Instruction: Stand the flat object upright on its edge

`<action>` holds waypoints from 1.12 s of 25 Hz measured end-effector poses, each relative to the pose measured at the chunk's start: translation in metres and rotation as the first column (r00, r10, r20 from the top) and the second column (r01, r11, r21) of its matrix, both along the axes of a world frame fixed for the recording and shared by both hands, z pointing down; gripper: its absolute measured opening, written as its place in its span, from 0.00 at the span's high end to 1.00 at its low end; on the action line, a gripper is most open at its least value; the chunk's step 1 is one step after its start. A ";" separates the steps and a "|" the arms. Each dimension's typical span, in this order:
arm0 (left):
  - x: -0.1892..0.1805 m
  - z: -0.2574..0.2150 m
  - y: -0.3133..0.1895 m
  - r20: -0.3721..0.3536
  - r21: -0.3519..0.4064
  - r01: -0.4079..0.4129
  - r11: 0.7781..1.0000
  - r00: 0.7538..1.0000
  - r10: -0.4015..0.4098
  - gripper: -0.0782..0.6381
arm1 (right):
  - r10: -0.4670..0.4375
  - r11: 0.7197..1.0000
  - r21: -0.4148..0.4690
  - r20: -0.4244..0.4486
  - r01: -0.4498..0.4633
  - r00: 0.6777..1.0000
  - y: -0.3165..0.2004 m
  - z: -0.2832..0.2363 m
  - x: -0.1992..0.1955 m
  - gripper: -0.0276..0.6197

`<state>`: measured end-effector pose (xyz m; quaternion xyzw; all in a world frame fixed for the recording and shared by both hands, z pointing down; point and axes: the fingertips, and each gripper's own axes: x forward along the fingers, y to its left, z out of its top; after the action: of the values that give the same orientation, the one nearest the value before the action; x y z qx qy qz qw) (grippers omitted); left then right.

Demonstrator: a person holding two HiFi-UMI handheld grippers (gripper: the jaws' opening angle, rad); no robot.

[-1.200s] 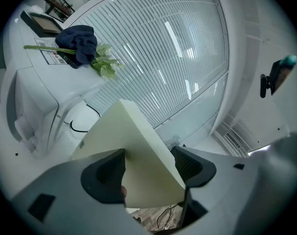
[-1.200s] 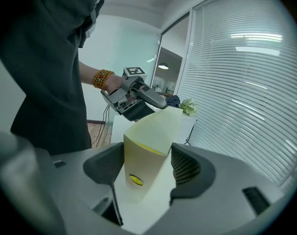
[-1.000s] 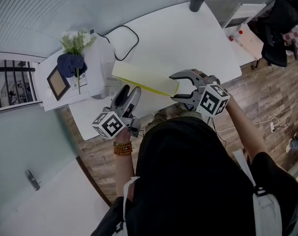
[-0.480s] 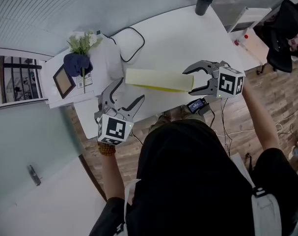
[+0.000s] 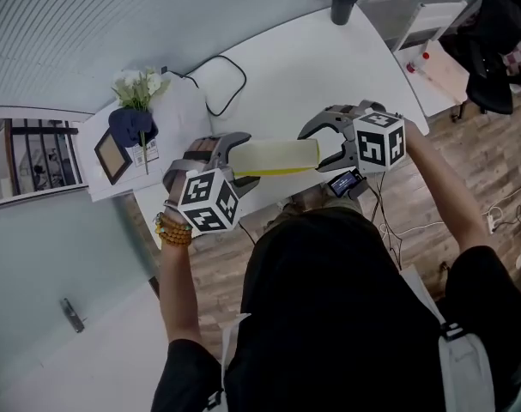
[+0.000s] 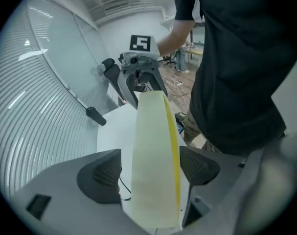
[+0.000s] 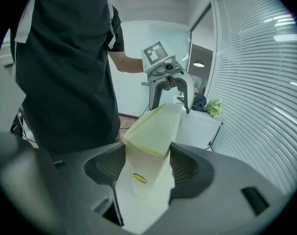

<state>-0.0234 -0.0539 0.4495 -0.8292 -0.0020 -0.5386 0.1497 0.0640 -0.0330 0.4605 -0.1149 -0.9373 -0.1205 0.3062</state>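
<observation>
**Board held up between two grippers, not yet standing on its own**

At the centre of the head view, over the near edge of the white worktop (image 5: 311,67), the yellow board (image 5: 281,156) hangs lengthways between the two grippers. Its pale broad face is turned up towards the camera and its bright yellow long edge runs along the bottom. It looks tilted rather than upright. Whether that lower edge touches the worktop I cannot tell.

The right gripper (image 5: 316,150) pinches the board's right end. In its own view the pads press on both faces of the board (image 7: 155,131).

The left gripper (image 5: 241,160) straddles the left end. Its jaws have just been opening and now stand spread wide. The board (image 6: 153,170) lies between the pads, with a gap showing on at least one side, so this gripper carries nothing.

The step in hand looks like the raising itself, with the right gripper bearing the board while the left one changes its hold. Next, the left gripper probably needs to close on the free end. Both could then roll the broad face vertical and settle the long edge on the worktop, away from its near rim.

The left forearm rises from the lower left, its marker cube facing the camera and its gripper pointing steeply down. The right arm reaches in from the right, its gripper aimed leftwards along the board.
</observation>
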 end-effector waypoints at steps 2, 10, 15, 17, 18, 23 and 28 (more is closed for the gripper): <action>0.001 0.008 -0.002 0.059 0.010 -0.041 0.999 0.997 0.040 0.45 | 0.002 1.000 -0.004 -0.004 -0.002 1.000 0.000 0.001 -0.001 0.53; 0.007 0.009 -0.003 0.011 0.007 -0.001 1.000 1.000 0.001 0.51 | 0.134 0.990 -0.043 0.021 -0.133 0.991 -0.004 0.009 0.013 0.53; -0.008 0.004 -0.018 -0.135 0.075 0.212 0.974 0.970 -0.201 0.52 | 0.523 0.824 -0.398 0.258 -0.404 0.812 -0.040 -0.015 0.047 0.53; -0.017 0.001 -0.023 -0.189 0.140 0.276 0.951 0.950 -0.248 0.52 | 0.684 0.673 -0.568 0.236 -0.474 0.690 -0.056 -0.005 0.066 0.53; -0.021 -0.001 -0.024 -0.215 0.177 0.300 0.937 0.941 -0.261 0.52 | 0.745 0.585 -0.652 0.197 -0.483 0.637 -0.060 0.004 0.073 0.53; -0.025 -0.020 -0.016 -0.292 0.347 0.327 0.879 0.928 -0.230 0.53 | 0.850 0.134 -0.932 -0.067 -0.336 0.523 -0.064 0.055 0.074 0.53; -0.018 -0.029 -0.001 -0.292 0.456 0.252 0.853 0.948 -0.124 0.53 | 0.809 -0.429 -0.864 -0.239 0.262 0.537 -0.087 0.073 0.062 0.53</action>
<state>-0.0410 -0.0554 0.4201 -0.8222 0.2346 -0.4237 0.2992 0.1258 -0.1198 0.5337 0.0718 -0.6200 0.7412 -0.2472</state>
